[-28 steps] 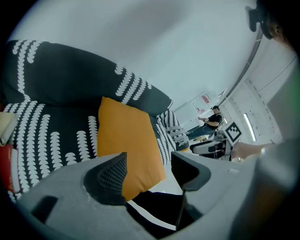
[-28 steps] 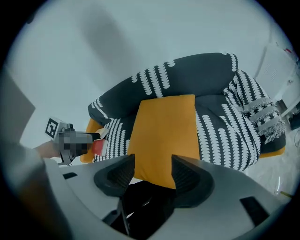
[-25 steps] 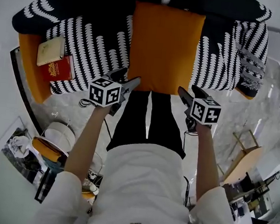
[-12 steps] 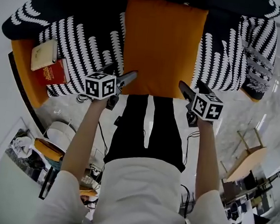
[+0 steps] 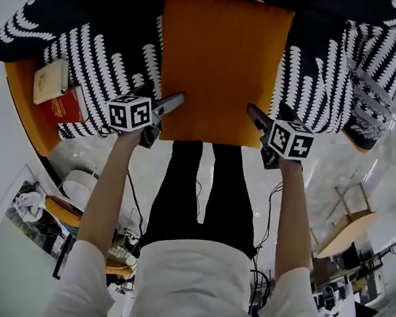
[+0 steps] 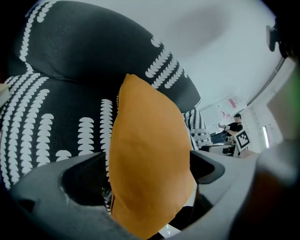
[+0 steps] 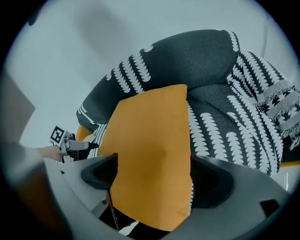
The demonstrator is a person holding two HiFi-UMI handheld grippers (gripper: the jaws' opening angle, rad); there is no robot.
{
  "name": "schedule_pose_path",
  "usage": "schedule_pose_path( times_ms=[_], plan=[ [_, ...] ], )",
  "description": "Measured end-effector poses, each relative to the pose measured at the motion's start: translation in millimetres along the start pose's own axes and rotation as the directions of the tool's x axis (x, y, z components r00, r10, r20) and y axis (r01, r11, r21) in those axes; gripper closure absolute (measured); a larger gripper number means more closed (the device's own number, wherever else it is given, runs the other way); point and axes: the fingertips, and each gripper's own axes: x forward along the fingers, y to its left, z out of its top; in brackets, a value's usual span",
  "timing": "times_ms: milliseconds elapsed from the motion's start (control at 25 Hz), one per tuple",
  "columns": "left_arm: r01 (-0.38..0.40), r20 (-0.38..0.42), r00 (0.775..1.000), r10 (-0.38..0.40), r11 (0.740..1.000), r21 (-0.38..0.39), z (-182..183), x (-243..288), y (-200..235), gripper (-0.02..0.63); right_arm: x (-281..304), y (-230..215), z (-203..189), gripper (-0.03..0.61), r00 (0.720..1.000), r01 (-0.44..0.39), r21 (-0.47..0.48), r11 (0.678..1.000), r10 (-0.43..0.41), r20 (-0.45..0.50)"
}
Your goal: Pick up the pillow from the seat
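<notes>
Nothing is lifted yet: the orange pillow (image 5: 224,66) lies flat on the black-and-white seat (image 5: 116,63), straight ahead at twelve o'clock from the person. The approach looks done; clamping and raising are left to do. The left gripper (image 5: 173,102) sits at the pillow's seven o'clock corner, the right gripper (image 5: 252,113) at its five o'clock corner. Both pairs of jaws have just been opening and stand spread wide. Each has the pillow's near edge between its jaws, the fabric filling most of the gap but, as far as I can judge, not squeezed.
</notes>
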Motion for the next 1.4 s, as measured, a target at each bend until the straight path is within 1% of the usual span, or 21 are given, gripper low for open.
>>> schedule_pose_path(
  times_ms=[160,360,560,680,760,920,1120,1280,1400],
  plan=[
    [0.014,-0.029,0.999,-0.013,1.0,0.023,-6,15,2,0.04,15,-12,0,0.141,1.0,-0.024,-0.007,1.0,0.024,-0.015],
    [0.042,-0.044,0.998,-0.04,0.999,0.035,-7,30,7,0.034,37,-21,-2,0.103,0.997,-0.069,0.016,0.997,0.07,-0.026],
    [0.024,-0.076,0.997,-0.019,0.998,0.06,-12,43,16,0.032,58,-29,-6,0.095,0.993,-0.097,0.009,0.995,0.097,-0.066],
    [0.036,-0.079,0.996,-0.032,0.998,0.048,-13,50,18,0.032,67,-32,-6,0.095,0.991,-0.102,-0.001,0.995,0.102,-0.082],
    [0.052,-0.084,0.995,-0.048,0.998,0.046,-13,53,20,0.032,74,-34,-8,0.095,0.99,-0.109,0.008,0.994,0.109,-0.094],
    [0.07,-0.062,0.996,-0.07,0.998,0.0,-10,54,21,0.032,83,-37,-12,0.091,0.981,-0.137,0.032,0.99,0.14,-0.131],
    [0.061,-0.093,0.994,-0.06,0.998,0.012,-14,66,23,0.033,90,-42,-16,0.091,0.973,-0.162,0.037,0.986,0.166,-0.161],
    [0.069,-0.097,0.993,-0.068,0.998,0.002,-18,73,28,0.034,97,-42,-19,0.091,0.959,-0.215,0.066,0.974,0.224,-0.175],
    [0.085,-0.105,0.991,-0.088,0.996,-0.032,-21,76,29,0.034,98,-41,-19,0.091,0.944,-0.269,0.086,0.959,0.28,-0.174]
  ],
)
